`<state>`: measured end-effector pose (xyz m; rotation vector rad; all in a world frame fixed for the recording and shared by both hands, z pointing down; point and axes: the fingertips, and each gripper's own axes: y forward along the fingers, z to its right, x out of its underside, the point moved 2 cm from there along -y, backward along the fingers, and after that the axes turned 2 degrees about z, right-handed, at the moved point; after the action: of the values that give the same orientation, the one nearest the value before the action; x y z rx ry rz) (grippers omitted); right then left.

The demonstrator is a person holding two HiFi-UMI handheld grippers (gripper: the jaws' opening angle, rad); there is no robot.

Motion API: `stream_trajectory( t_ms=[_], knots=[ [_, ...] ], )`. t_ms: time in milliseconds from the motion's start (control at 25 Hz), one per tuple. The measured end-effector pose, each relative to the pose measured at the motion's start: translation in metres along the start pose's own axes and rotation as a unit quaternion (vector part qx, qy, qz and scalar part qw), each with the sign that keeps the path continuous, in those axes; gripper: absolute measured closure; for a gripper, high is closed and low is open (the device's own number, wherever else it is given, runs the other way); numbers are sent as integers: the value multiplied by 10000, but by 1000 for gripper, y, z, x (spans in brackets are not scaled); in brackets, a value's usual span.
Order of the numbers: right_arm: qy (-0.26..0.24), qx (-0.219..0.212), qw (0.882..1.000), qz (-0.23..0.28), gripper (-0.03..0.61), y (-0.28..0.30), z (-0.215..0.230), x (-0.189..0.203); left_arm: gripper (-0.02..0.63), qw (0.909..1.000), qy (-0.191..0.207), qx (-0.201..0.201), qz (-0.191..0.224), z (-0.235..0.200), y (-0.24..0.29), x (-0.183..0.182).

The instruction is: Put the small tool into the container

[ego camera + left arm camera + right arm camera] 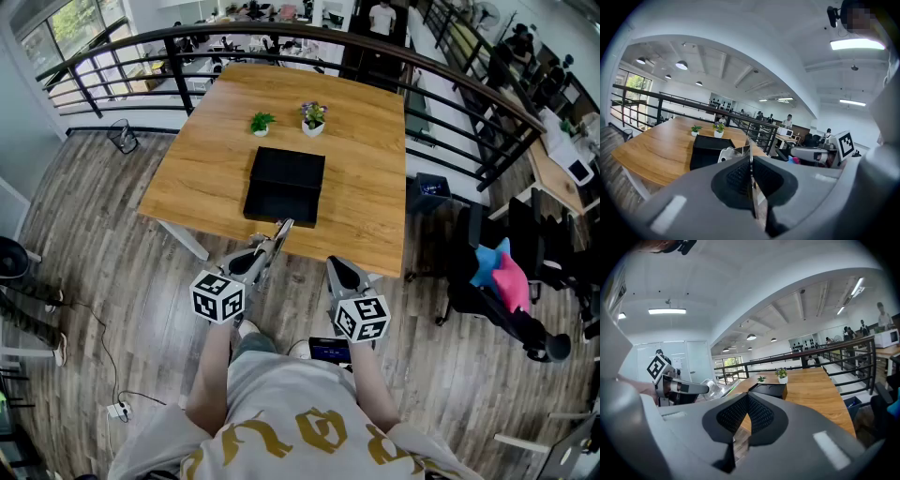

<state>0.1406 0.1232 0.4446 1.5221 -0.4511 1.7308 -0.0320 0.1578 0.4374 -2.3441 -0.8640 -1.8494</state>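
A black open box, the container [284,186], sits on the wooden table [366,206] near its front edge; it also shows as the container [710,147] and the container [768,389]. My left gripper [265,248] is shut on the small tool [280,230], a thin shiny piece that sticks out toward the box and stops just short of its near wall. In the left gripper view the tool [736,152] runs edge-on between the closed jaws of the left gripper [751,161]. My right gripper [339,270] hovers off the table's front edge, shut and empty, its jaws touching in the right gripper view [747,399].
Two small potted plants [262,123] [313,117] stand behind the box. A dark railing [469,103] curves round the far side of the table. A chair with pink and blue items [502,277] is at the right. Wood floor lies under both grippers.
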Motion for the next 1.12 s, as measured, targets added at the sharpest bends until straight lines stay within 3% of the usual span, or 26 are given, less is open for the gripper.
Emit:
stream_trajectory(
  t_ms=[760, 880, 1120],
  knots=[
    [215, 77, 9997, 122, 554, 5, 2, -3, 612, 9998, -6, -166, -91, -4, -14, 5],
    [260, 152, 9995, 24, 554, 16, 13, 3, 612, 9998, -34, -134, -141, -16, 1, 4],
    [328, 499, 9981, -174, 554, 45, 45, 8, 612, 9981, 308, 271, -455, -43, 57, -6]
  ],
)
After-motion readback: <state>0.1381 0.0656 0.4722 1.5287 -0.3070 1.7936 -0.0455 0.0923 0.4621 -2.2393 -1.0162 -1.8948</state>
